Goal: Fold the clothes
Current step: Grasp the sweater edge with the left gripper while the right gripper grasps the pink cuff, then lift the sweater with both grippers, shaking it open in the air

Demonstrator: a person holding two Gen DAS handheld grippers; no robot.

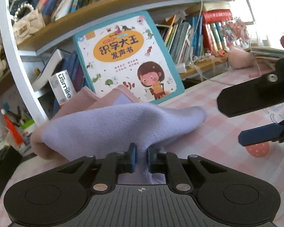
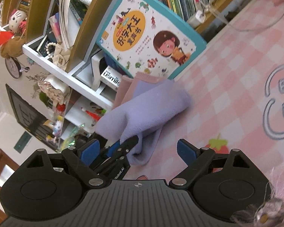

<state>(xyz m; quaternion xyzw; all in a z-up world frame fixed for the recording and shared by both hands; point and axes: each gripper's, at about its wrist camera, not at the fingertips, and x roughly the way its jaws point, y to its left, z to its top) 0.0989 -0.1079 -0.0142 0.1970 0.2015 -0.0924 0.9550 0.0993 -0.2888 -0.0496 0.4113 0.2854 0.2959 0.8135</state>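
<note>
Two blue-padded fingers of the left gripper [image 1: 141, 156] are clamped together on a pinch of the soft lavender fleece garment [image 1: 111, 124], which bulges up ahead of them, folded over a dusty-pink cloth layer [image 1: 79, 102], on the pink checked tablecloth [image 1: 208, 138]; a teal-edged children's picture book [image 1: 126, 56] leans on the shelf behind, and the right gripper's fingers stand apart at the right edge. From the right wrist, the right gripper [image 2: 138, 152] is spread wide and holds nothing, while the lavender garment [image 2: 147, 111] lies ahead of it on the cloth just below the book [image 2: 151, 32], its near end caught by the left gripper's black tip [image 2: 129, 141]. To fold cleanly, I judge the pinched edge should be carried level across the pile without dragging it, the free claw steadying the far side.
</note>
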